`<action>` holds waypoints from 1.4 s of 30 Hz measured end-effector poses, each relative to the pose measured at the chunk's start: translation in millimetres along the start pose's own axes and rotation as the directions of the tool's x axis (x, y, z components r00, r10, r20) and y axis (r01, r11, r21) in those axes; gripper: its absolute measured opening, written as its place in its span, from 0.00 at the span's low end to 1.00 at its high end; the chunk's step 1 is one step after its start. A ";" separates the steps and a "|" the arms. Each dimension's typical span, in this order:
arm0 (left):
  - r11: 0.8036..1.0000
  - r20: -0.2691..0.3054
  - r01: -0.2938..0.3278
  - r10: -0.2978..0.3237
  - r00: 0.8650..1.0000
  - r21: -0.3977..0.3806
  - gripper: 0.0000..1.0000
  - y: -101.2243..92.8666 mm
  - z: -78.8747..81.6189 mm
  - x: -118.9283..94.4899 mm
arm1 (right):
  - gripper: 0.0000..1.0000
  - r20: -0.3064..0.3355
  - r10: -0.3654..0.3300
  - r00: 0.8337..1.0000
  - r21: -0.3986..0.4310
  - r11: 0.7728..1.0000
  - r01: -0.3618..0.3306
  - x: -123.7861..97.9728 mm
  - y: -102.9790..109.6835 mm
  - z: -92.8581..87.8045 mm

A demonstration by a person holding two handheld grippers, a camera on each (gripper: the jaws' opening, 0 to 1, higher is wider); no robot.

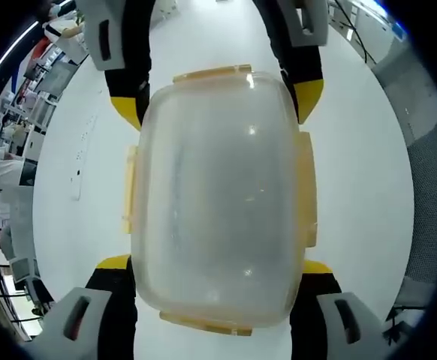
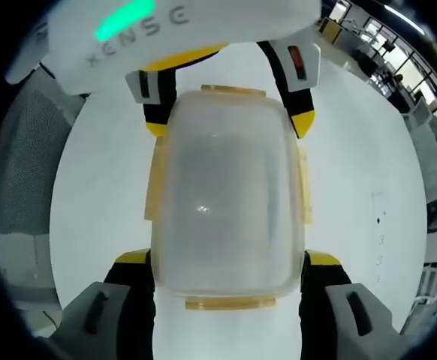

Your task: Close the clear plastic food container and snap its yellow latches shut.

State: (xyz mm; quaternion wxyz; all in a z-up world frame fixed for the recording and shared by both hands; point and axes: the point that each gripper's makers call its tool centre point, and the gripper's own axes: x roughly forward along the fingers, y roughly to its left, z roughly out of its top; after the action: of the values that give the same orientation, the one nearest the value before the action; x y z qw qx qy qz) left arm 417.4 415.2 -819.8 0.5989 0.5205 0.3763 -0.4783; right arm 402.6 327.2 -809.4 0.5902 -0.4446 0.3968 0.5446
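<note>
The clear plastic food container (image 1: 218, 195) lies with its lid toward both cameras on a white table (image 1: 361, 187). Yellow latches (image 1: 307, 187) run along all of its edges; I cannot tell whether they are snapped. My left gripper (image 1: 215, 264) rises from the bottom of the left gripper view, its yellow-tipped jaws pressed against the two long sides at the near end. My right gripper (image 1: 217, 101) comes in from the top and clasps the far end. In the right gripper view the container (image 2: 226, 195) sits between the right gripper (image 2: 227, 259) below and the left gripper (image 2: 230, 116) above.
The white table (image 2: 98, 195) spreads out on every side of the container. A grey mesh chair (image 2: 19, 187) stands by the table edge. Shelves, desks and a person in white (image 1: 4, 169) are far off in the room.
</note>
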 end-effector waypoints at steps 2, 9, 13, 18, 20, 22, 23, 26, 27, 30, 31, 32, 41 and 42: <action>1.000 0.002 -0.002 0.002 1.000 0.000 0.82 -0.4 0.5 0.1 | 0.77 -0.005 0.001 1.000 -0.002 1.000 -0.001 0.1 0.4 -0.5; 1.000 0.014 -0.003 0.003 1.000 0.000 0.83 -0.6 1.3 -0.6 | 0.77 -0.003 -0.005 1.000 -0.001 1.000 0.005 -0.9 1.6 -0.6; 1.000 0.038 0.000 0.000 0.999 -0.004 0.83 -0.3 1.8 -1.4 | 0.78 -0.021 -0.019 1.000 -0.008 1.000 0.019 0.9 1.5 -0.5; 1.000 0.069 0.001 -0.001 0.998 -0.003 0.83 -0.1 2.7 -1.9 | 0.79 0.013 -0.012 1.000 0.002 1.000 0.012 -1.0 0.9 -0.1; 1.000 0.086 0.002 -0.002 0.996 -0.004 0.83 -0.4 2.7 -2.6 | 0.78 0.030 0.003 1.000 0.010 1.000 -0.004 -2.4 0.4 1.1; 1.000 0.097 -0.001 0.001 0.995 -0.005 0.83 0.2 2.8 -2.4 | 0.78 0.042 0.008 0.999 0.010 1.000 -0.009 -3.0 0.6 1.8; 1.000 0.101 -0.001 0.002 0.995 -0.006 0.83 -0.1 3.1 -2.9 | 0.78 0.047 0.011 0.999 0.011 1.000 -0.012 -3.1 0.7 1.9; 1.000 0.119 -0.008 0.009 0.993 -0.011 0.83 -0.1 3.2 -4.2 | 0.78 0.074 0.012 0.997 0.011 1.000 -0.013 -3.7 1.2 2.8; 1.000 0.126 -0.010 0.011 0.992 -0.013 0.83 0.0 3.3 -4.7 | 0.78 0.081 0.010 0.997 0.011 1.000 -0.011 -4.0 1.5 3.1; 1.000 0.150 -0.012 0.015 0.989 -0.019 0.83 -0.4 -0.9 -6.4 | 0.78 0.103 -0.008 0.995 0.009 1.000 0.007 -5.3 -0.8 1.9; 0.999 0.155 -0.012 0.018 0.988 -0.035 0.83 0.1 -2.6 -6.8 | 0.79 0.121 -0.018 0.992 0.008 1.000 0.018 -5.7 -2.4 2.5; 0.999 0.166 -0.007 0.016 0.986 -0.051 0.83 -0.4 -4.2 -6.8 | 0.80 0.144 -0.031 0.989 0.017 0.999 0.029 -6.2 -3.8 3.8; 0.965 0.321 -0.048 0.133 0.938 -0.259 0.86 0.7 -17.4 -10.0 | 0.91 0.339 -0.174 0.925 0.248 0.964 0.091 -12.5 -6.2 5.2; 0.953 0.340 -0.042 0.148 0.929 -0.300 0.86 0.3 -17.7 -11.5 | 0.93 0.353 -0.193 0.915 0.270 0.958 0.098 -13.1 -5.6 5.0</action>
State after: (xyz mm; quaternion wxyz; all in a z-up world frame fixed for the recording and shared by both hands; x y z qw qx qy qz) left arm 415.5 434.7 -811.9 0.7494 0.3498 0.3001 -0.4753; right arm 406.9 328.1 -795.0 0.7450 -0.2834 0.3065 0.5203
